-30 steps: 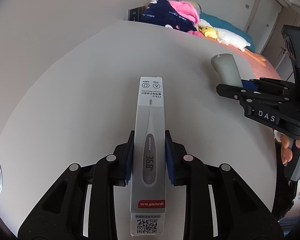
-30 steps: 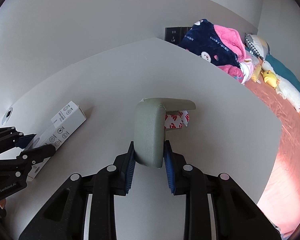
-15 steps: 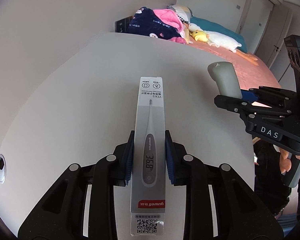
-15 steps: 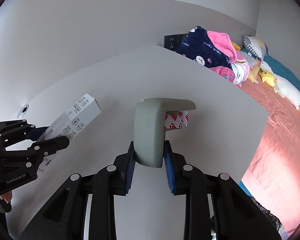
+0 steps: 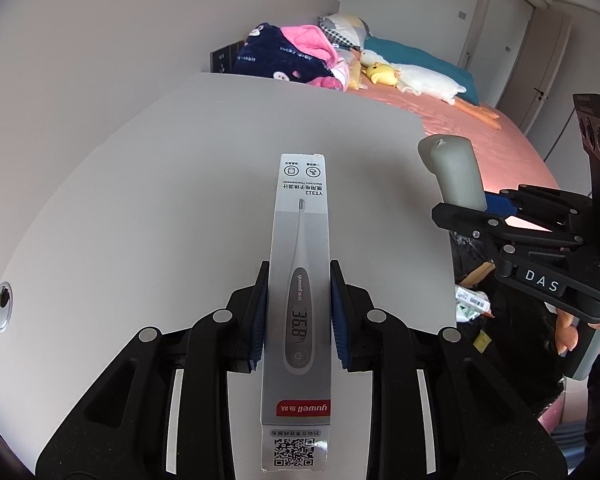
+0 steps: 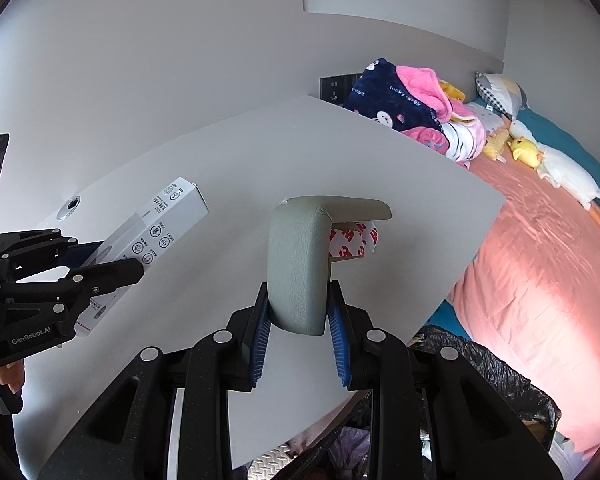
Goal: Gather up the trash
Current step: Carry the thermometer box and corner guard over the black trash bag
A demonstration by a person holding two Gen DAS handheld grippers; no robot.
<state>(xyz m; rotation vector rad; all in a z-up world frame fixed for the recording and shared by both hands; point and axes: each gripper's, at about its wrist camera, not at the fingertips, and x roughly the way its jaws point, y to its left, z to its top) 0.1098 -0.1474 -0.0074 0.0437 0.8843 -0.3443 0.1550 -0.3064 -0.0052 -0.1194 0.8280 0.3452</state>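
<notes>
Left wrist view: a box (image 5: 298,280) is gripped by the left tongs (image 5: 298,312) above the worktop (image 5: 160,200); the right tongs (image 5: 496,220), at 3 o'clock, are closed on a grey pad (image 5: 454,172).

Right wrist view: the pad (image 6: 300,264) is clamped in the right tongs (image 6: 298,328); a bin bag (image 6: 488,376) is seen at 5 o'clock, the box (image 6: 148,236) at 9 o'clock.

The thermometer box (image 5: 298,300) carries "yuwell" on a red band at its near end, a QR code below that, "YT312" near its far end, and a pictured display reading "36.8". The right gripper (image 5: 540,240), seen from the left wrist view, bears "DAS" in white. The left gripper (image 6: 56,280), at the left of the right wrist view, bears "GenRobot.AI". The navy blanket (image 6: 392,96) far off shows "lucky rabbit".
</notes>
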